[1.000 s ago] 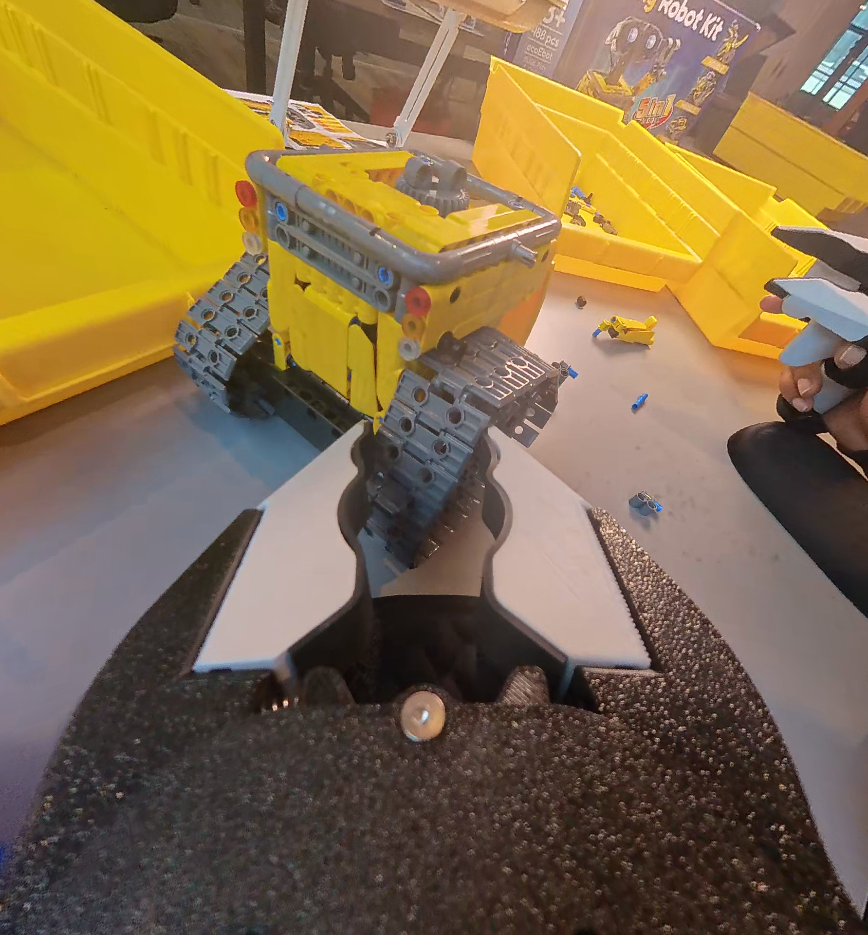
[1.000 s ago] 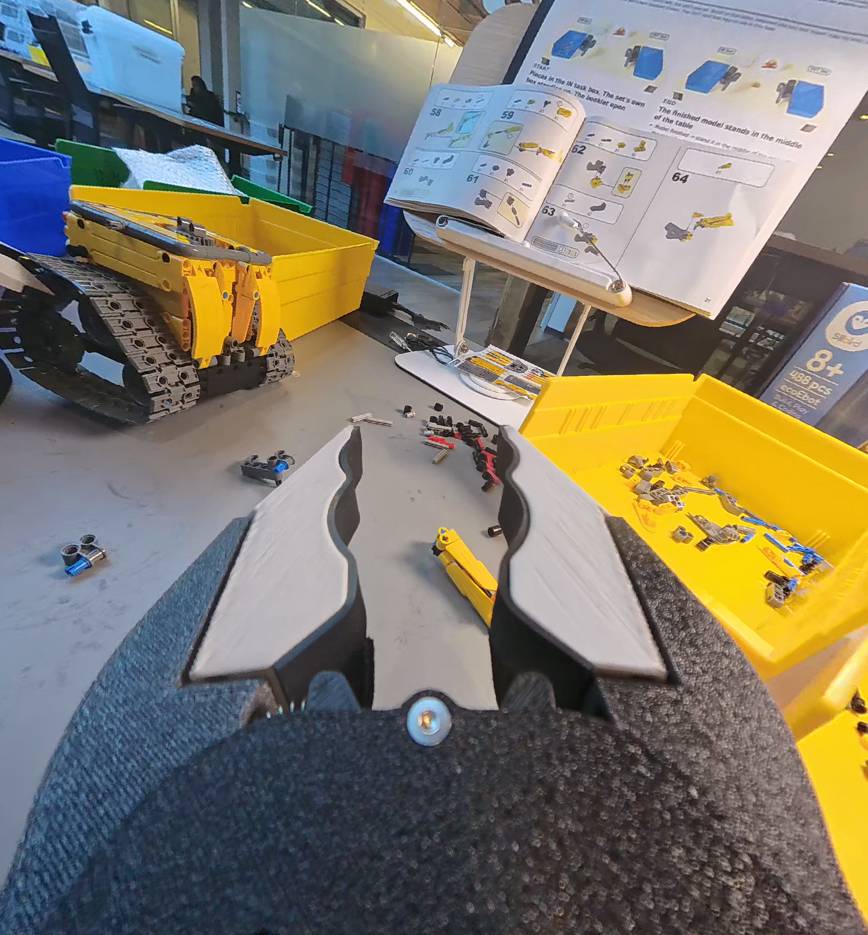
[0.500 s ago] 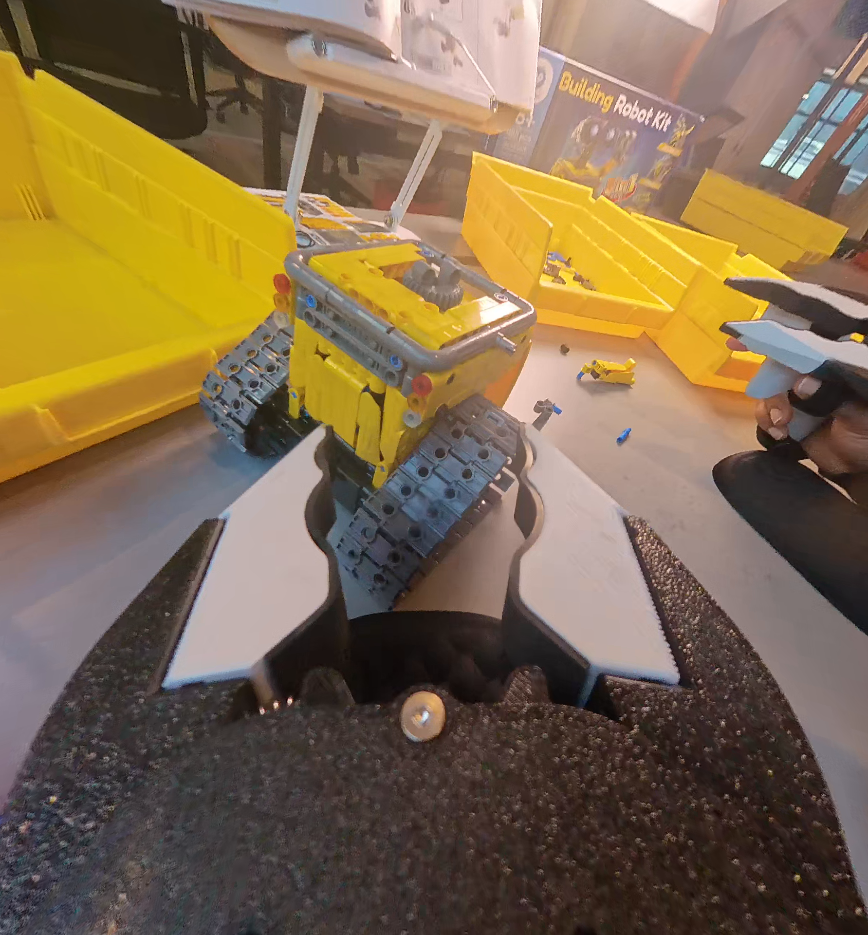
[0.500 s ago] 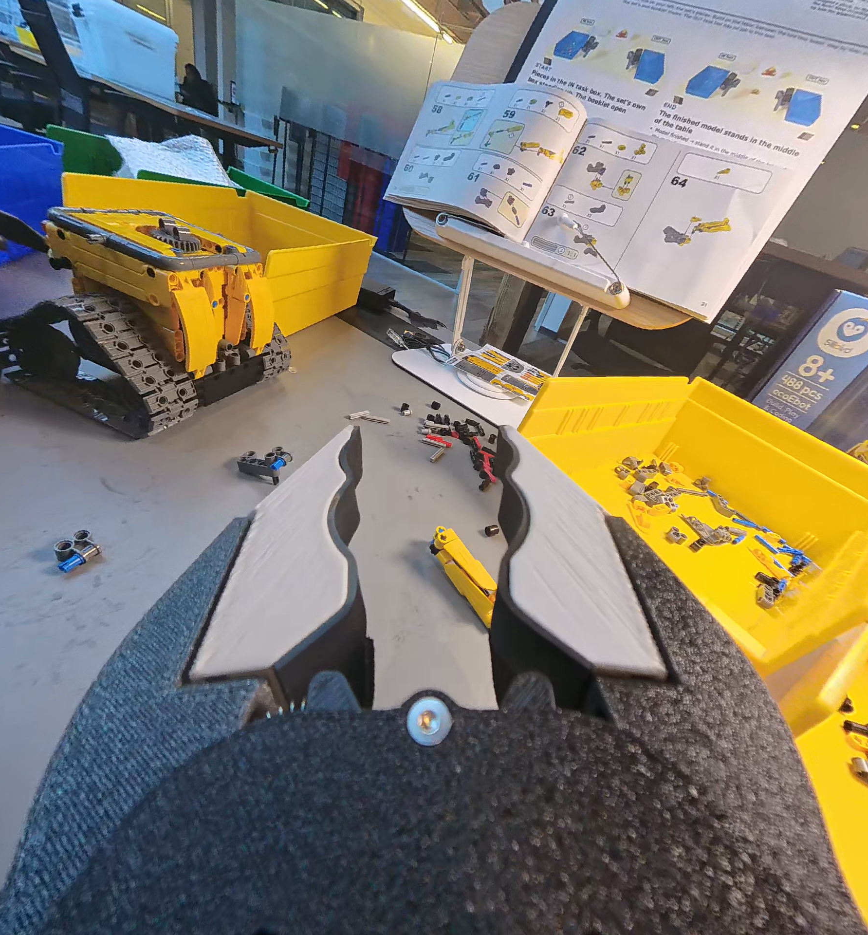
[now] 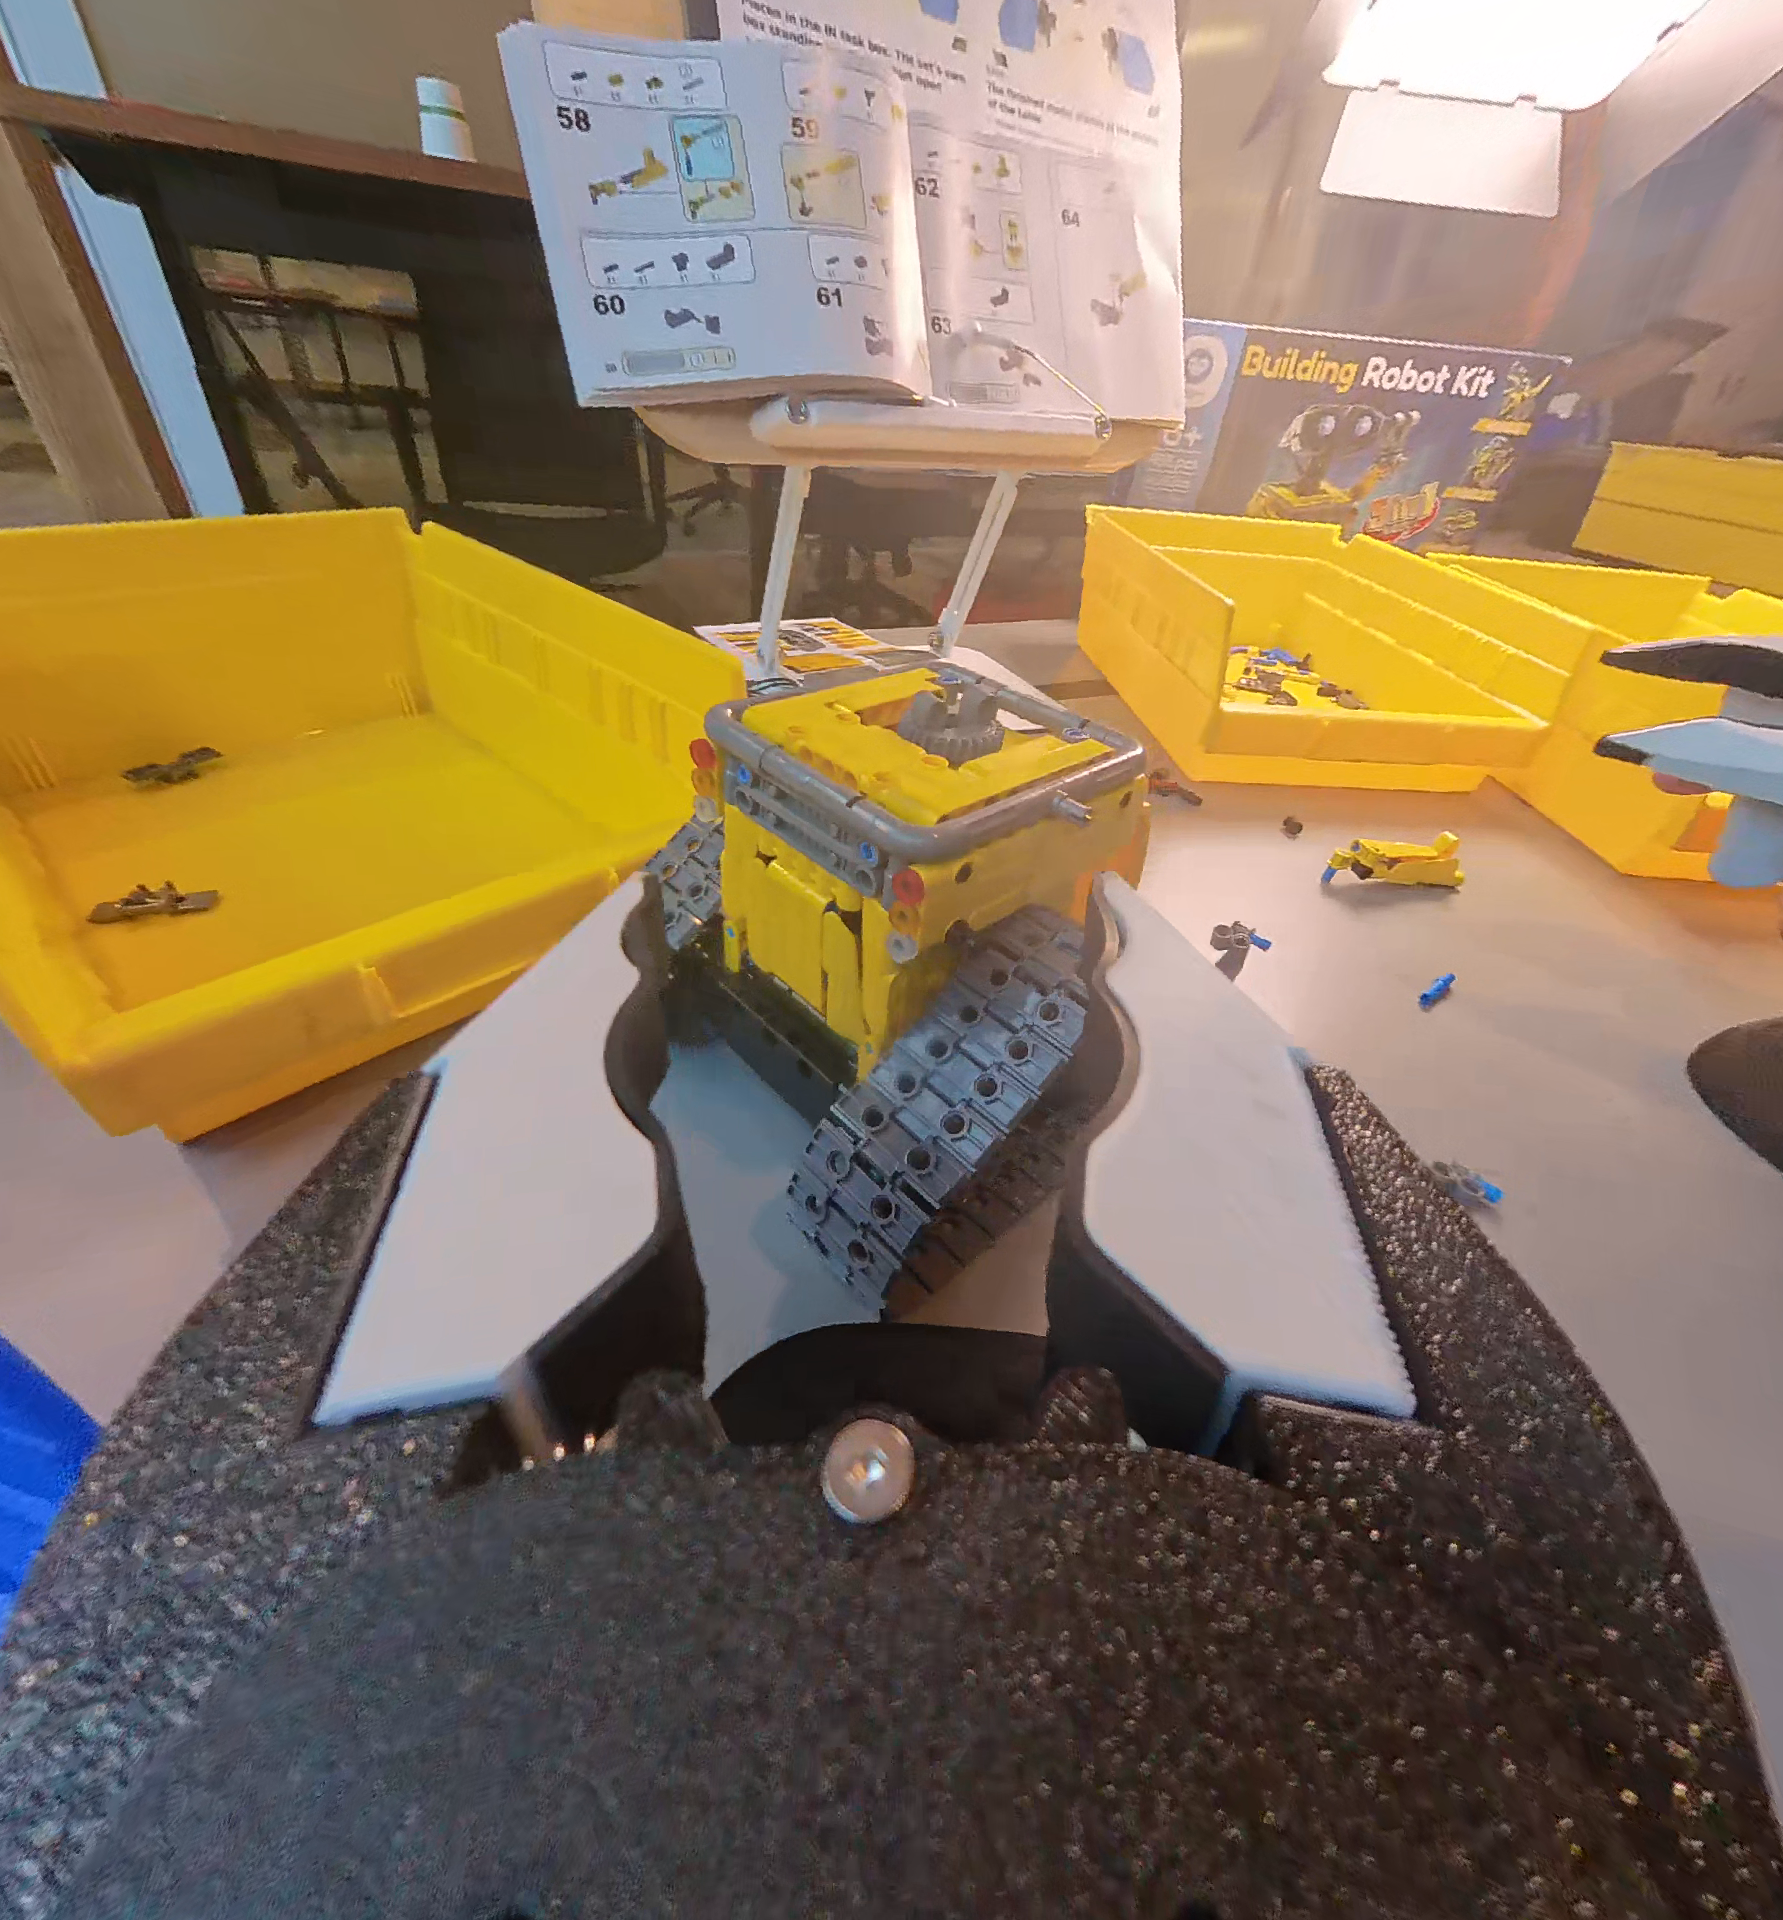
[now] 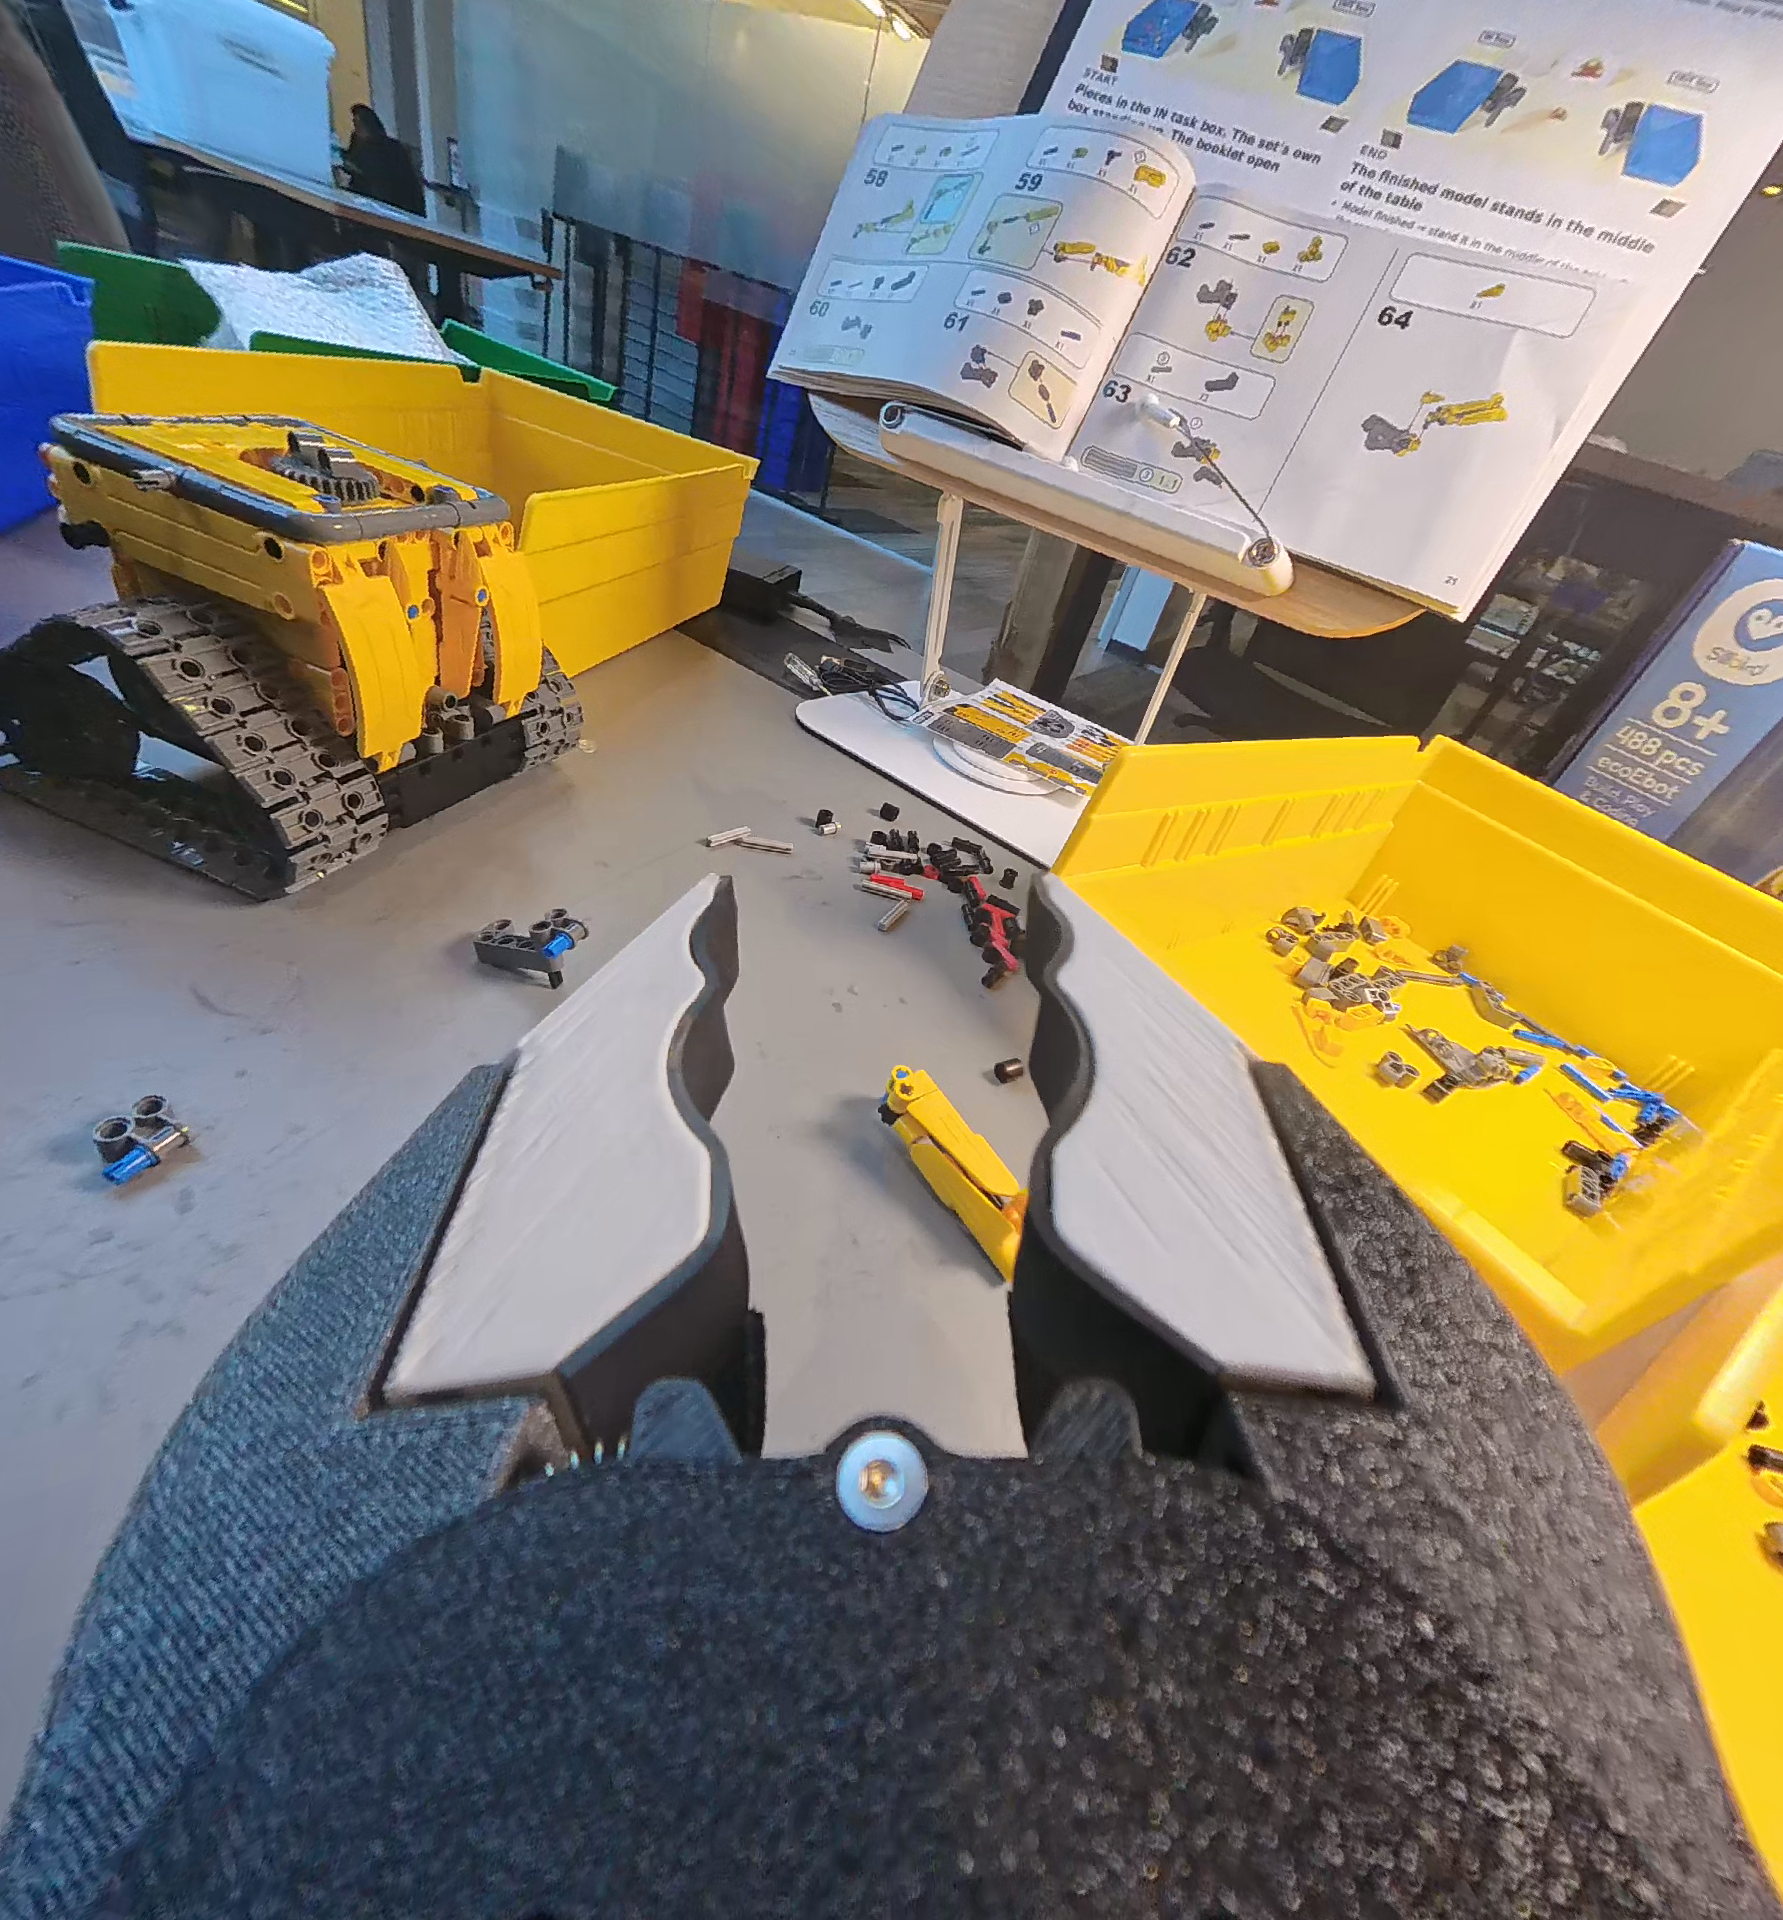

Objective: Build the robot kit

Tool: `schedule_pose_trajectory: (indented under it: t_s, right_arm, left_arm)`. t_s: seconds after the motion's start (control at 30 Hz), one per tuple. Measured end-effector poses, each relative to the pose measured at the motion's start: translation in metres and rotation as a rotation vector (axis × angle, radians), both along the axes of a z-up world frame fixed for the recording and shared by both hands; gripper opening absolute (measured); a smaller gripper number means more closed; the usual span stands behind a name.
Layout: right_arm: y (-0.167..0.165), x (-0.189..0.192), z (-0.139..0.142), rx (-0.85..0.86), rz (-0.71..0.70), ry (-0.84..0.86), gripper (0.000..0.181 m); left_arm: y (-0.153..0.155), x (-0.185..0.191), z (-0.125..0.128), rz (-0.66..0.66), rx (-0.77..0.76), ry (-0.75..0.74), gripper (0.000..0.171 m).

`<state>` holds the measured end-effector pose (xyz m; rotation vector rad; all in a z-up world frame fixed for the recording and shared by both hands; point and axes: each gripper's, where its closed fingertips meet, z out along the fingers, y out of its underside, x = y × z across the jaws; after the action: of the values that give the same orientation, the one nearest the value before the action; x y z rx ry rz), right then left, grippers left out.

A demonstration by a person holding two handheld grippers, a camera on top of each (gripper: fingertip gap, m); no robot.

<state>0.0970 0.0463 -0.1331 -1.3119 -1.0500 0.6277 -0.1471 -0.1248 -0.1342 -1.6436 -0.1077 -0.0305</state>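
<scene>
1. Left claw: jaws wide apart, gripping nothing. The yellow tracked model stands on the grey bench right ahead; its near grey track lies between the fingers, contact unclear.
2. Left of that claw: big yellow bin holding 2 small dark pieces.
3. Ahead-right of it: second yellow bin, a small heap of loose parts inside, count unclear. More yellow bins beyond it.
4. Behind the model: open instruction booklet on a white stand; kit box to the right.
5. Right claw: jaws apart, empty, above the bench.
6. Small yellow sub-assembly on the bench between its fingers, close against the right finger.
7. Right of that claw: yellow bin with many grey, blue and yellow parts; too many to count.
8. Ahead of it: scatter of red, black and grey pins. To its left: 2 small grey pieces with blue pins.
</scene>
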Motion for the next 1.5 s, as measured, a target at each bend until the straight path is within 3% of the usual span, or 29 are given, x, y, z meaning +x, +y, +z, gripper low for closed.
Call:
schedule_pose_trajectory:
  t_s: [0.37,0.53,0.73,1.5]
  right_arm:
    - [0.038,0.038,0.011,-0.055,-0.244,0.068,0.068]
    - [0.041,0.064,0.011,-0.095,-0.294,0.085,0.067]
    - [0.041,0.068,-0.023,-0.1,-0.305,-0.038,0.068]
    - [0.047,0.064,-0.033,-0.119,-0.319,-0.077,0.071]
  left_arm:
    - [0.015,0.005,-0.013,0.061,-0.11,0.184,0.085]
    - [0.01,0.008,-0.005,0.114,-0.09,0.271,0.083]
    - [0.015,0.007,-0.017,0.136,-0.155,0.262,0.081]
    - [0.023,-0.003,-0.031,0.135,-0.214,0.197,0.088]
